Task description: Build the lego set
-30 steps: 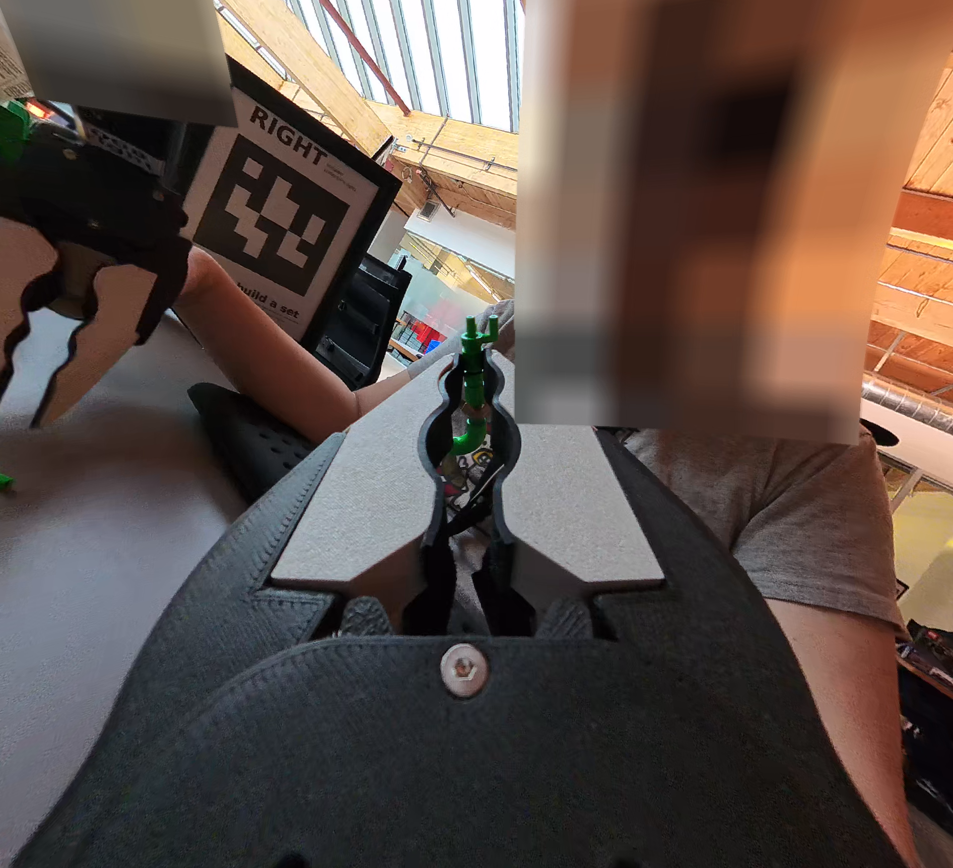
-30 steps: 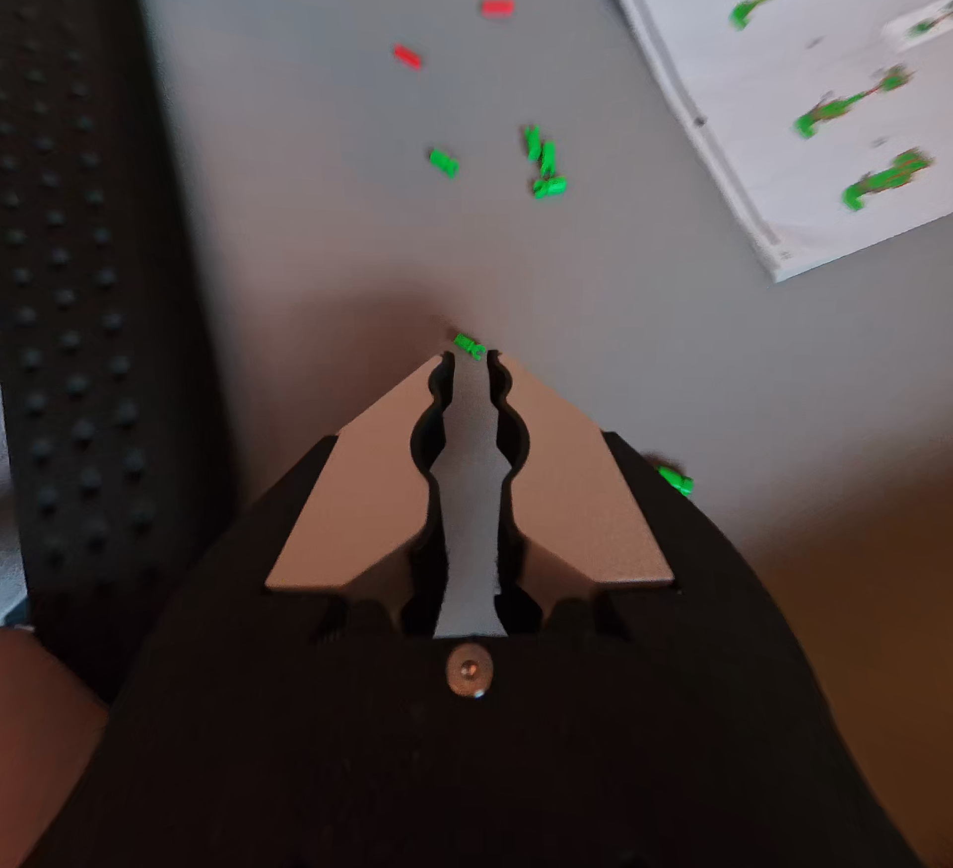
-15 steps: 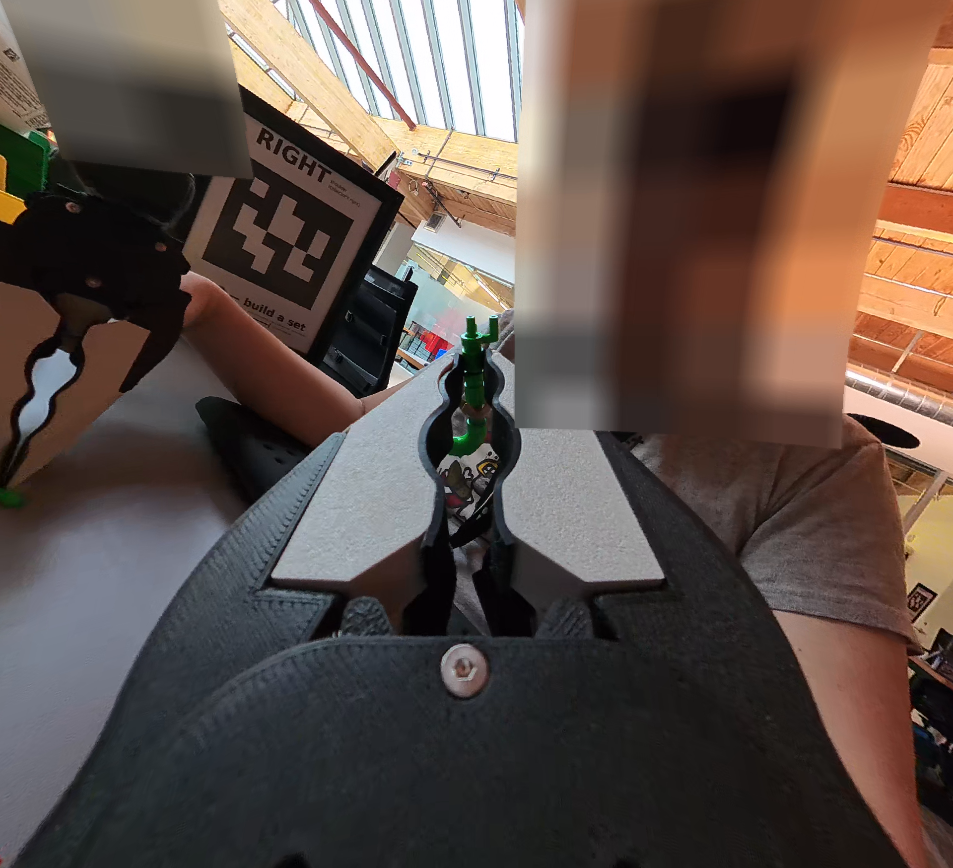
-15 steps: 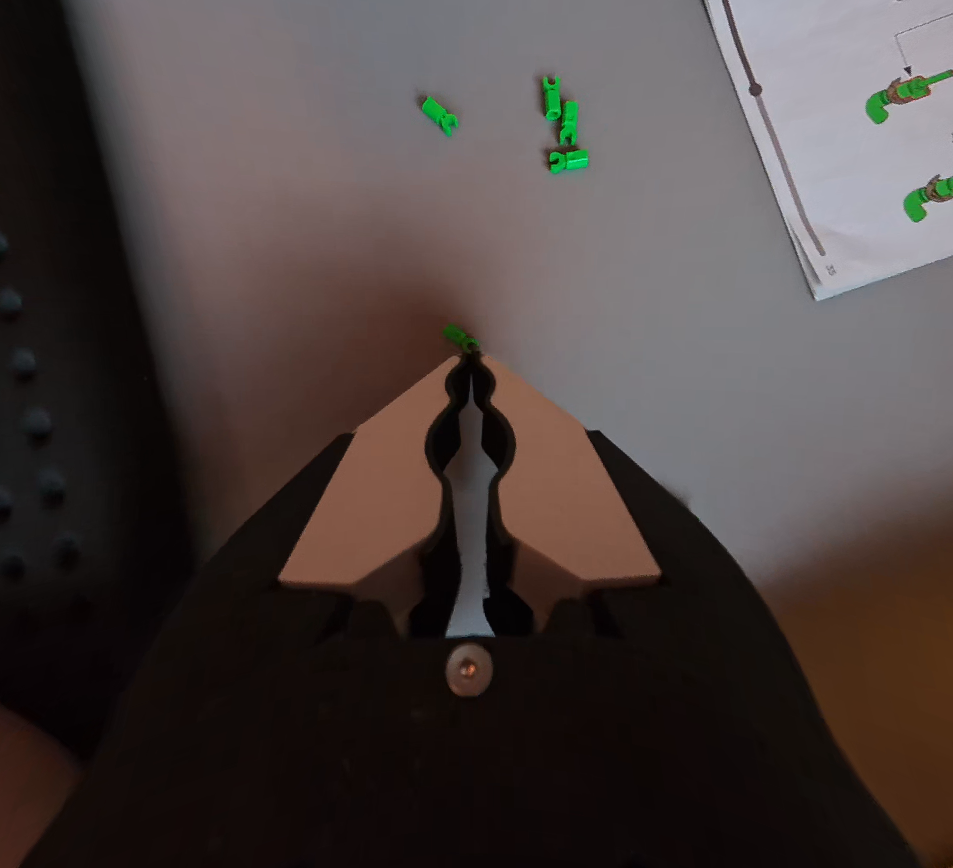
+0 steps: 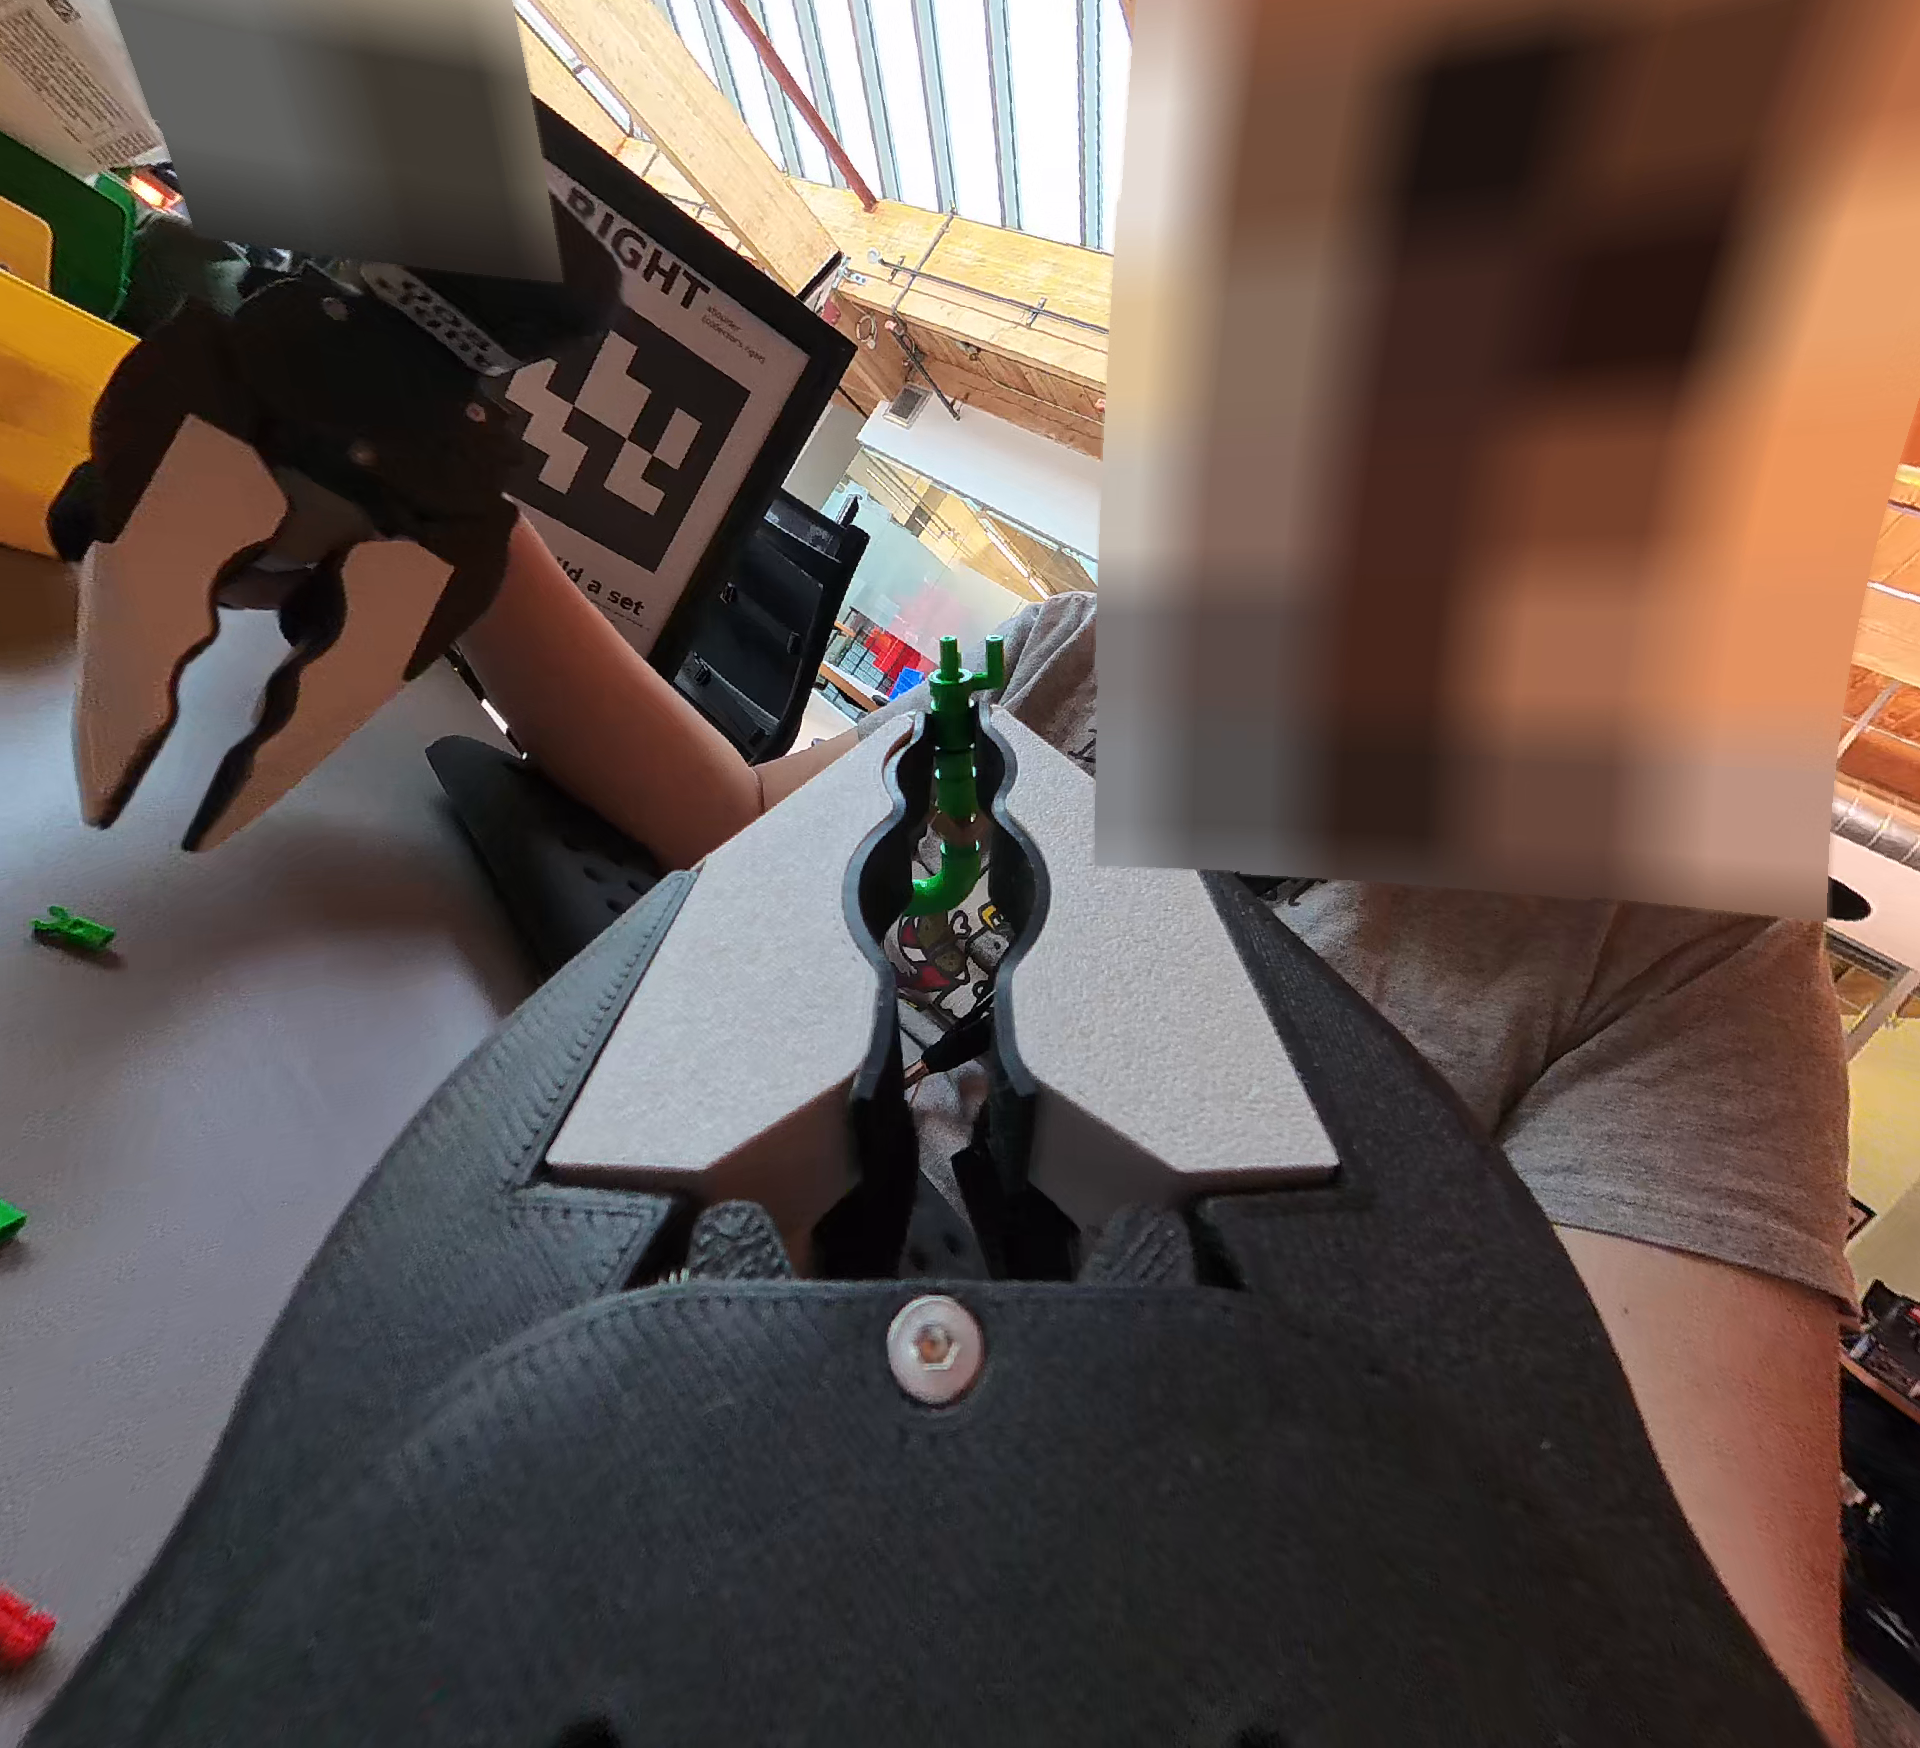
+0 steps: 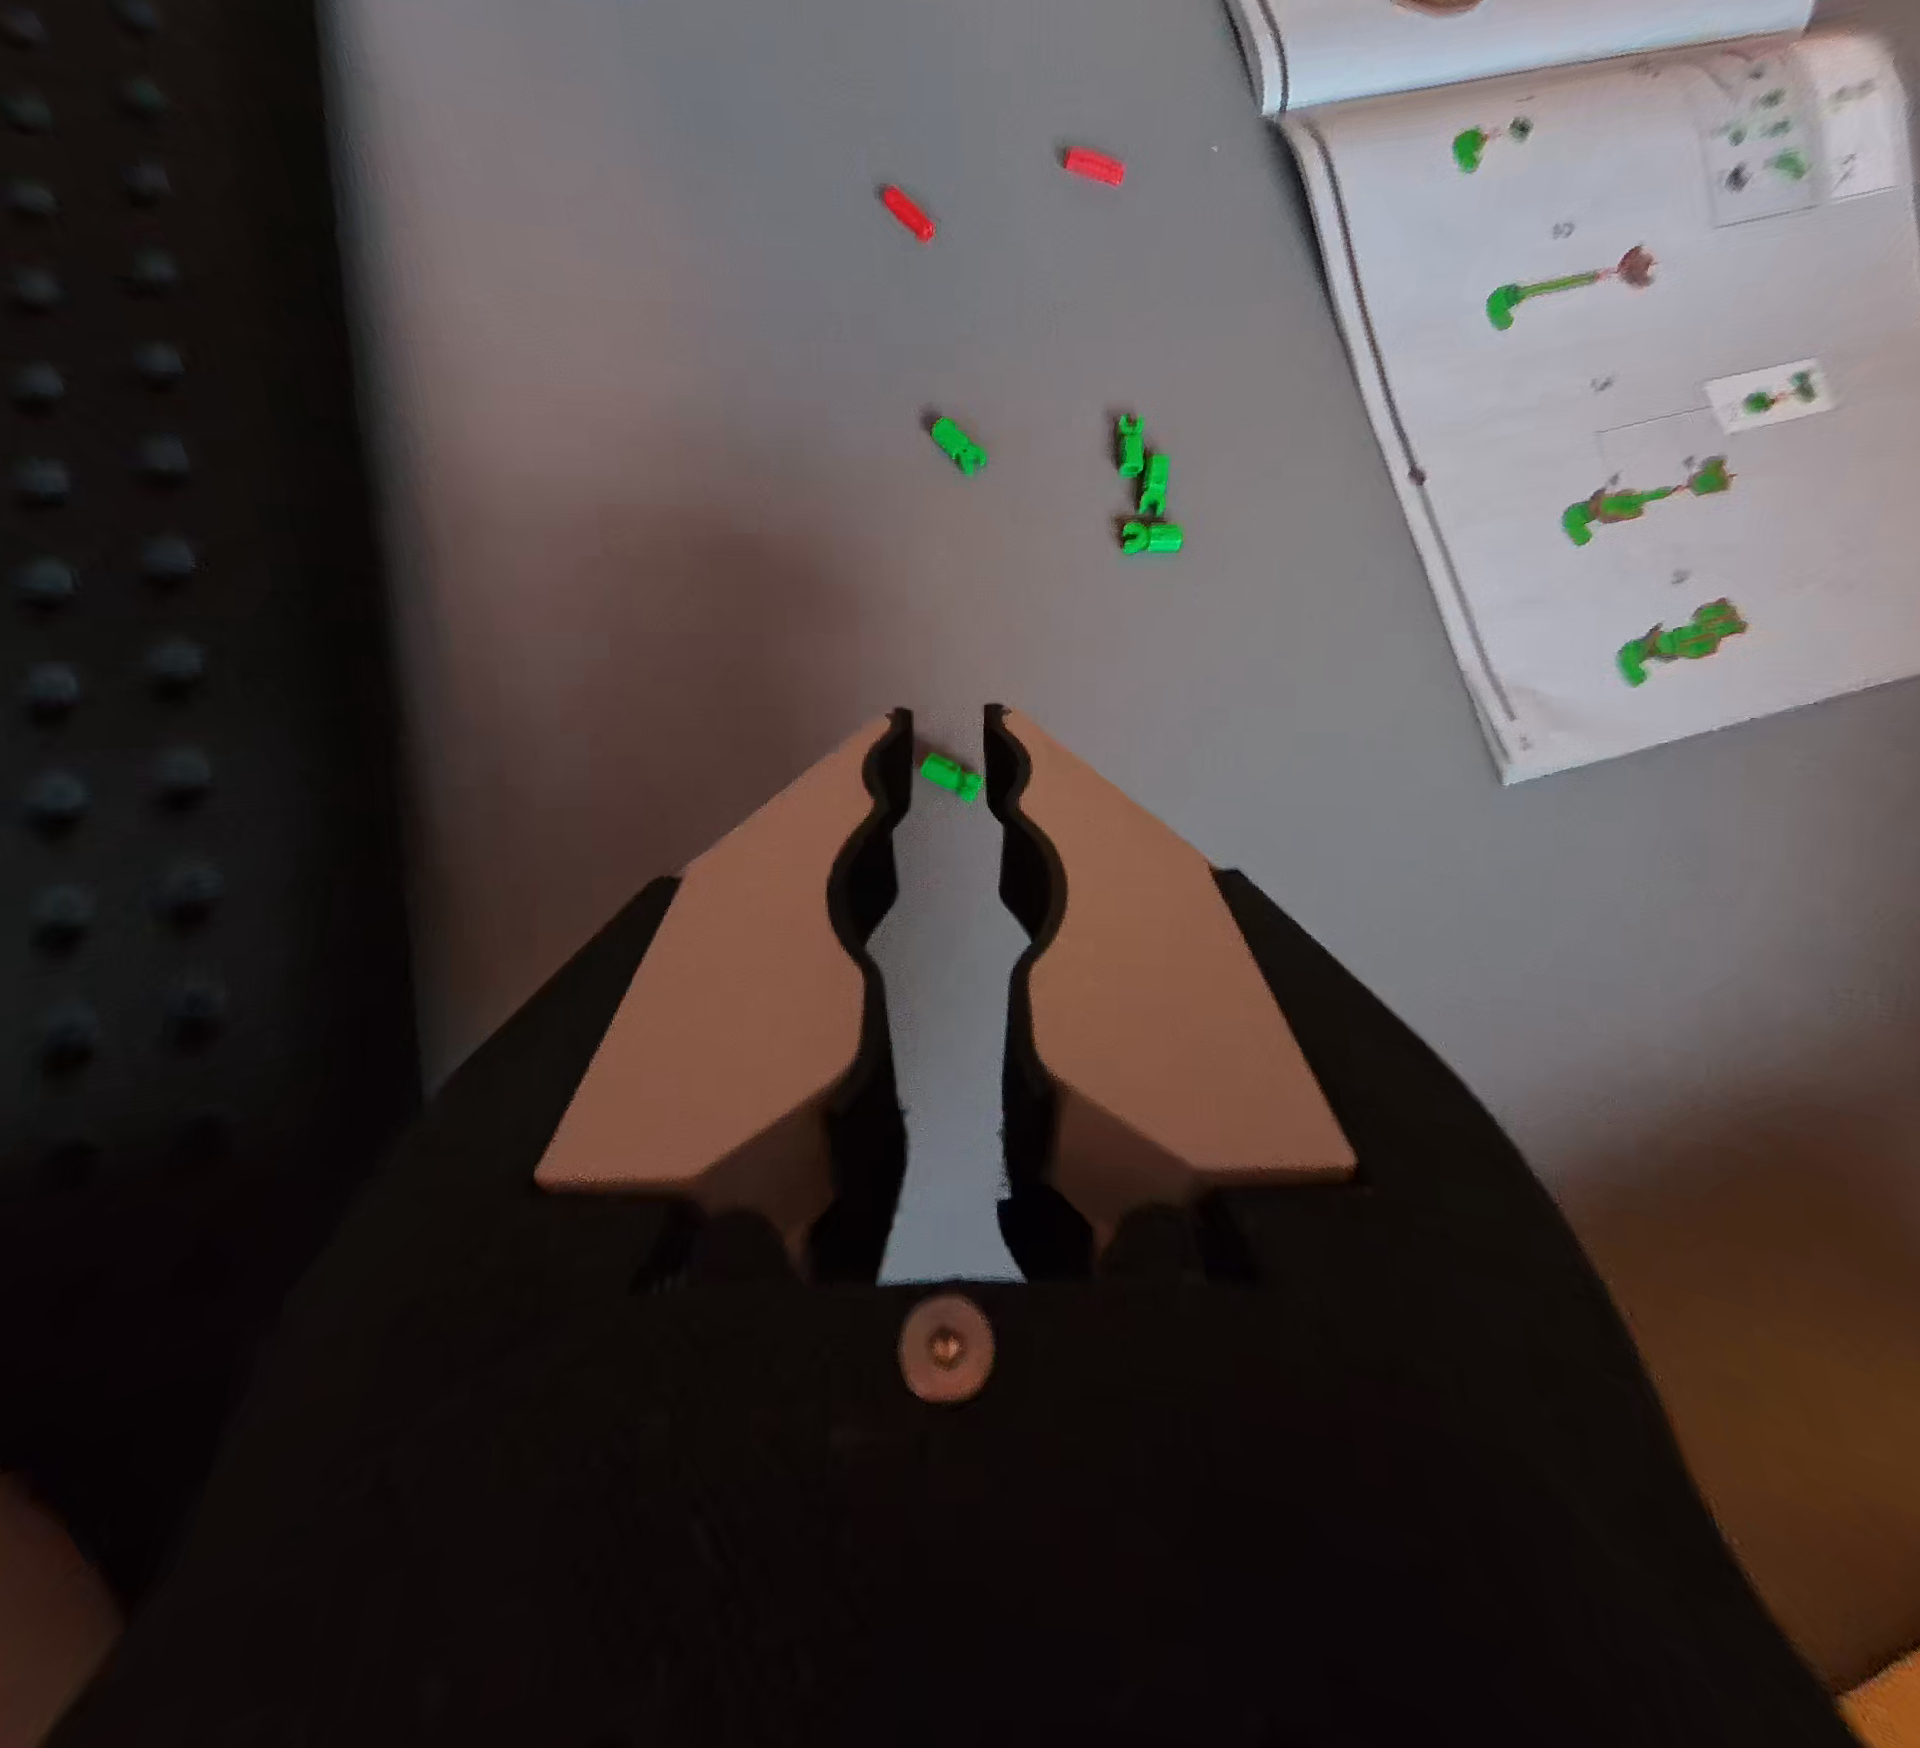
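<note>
Upright, the green lego stem (image 5: 954,763) sits pinched between the tips of the left gripper (image 5: 951,722), raised off the grey table (image 6: 675,348). Below, a small green piece (image 6: 950,777) lies on that table between the spread fingers of the right gripper (image 6: 943,714), other green pieces (image 6: 1148,488) and an instruction booklet (image 6: 1621,410) beyond.

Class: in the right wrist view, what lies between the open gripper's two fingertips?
One small green lego piece lies on the grey table inside the right gripper, touching neither finger.
</note>
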Motion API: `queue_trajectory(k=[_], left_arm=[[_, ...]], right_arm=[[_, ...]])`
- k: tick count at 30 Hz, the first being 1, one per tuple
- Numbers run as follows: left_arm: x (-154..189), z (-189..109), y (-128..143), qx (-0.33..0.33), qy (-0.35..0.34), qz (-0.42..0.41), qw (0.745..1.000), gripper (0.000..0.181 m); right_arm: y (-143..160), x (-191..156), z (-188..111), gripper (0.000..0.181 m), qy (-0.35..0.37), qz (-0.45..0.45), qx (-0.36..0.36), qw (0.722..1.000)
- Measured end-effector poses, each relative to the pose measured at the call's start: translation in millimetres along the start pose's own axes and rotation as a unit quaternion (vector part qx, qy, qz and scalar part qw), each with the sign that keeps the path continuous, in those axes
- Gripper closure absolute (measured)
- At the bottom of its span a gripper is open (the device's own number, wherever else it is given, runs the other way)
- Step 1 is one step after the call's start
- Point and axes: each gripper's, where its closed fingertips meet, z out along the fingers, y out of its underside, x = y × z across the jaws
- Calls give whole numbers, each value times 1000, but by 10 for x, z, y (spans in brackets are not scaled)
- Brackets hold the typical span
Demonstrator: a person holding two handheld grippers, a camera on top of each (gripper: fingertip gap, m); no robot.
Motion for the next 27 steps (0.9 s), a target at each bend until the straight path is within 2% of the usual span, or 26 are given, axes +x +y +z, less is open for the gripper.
queue_trajectory(k=[4,20,27], left_arm=[[1,14,11,-4,0,0,1000,176],[8,29,25,-8,0,0,1000,176],[10,30,32,-10,1,-2,1000,176]], right_arm=[[233,22,84,167,-12,27,-52,998],[298,42,177,178,-19,19,-68,997],[259,17,178,175,-23,17,-60,998]])
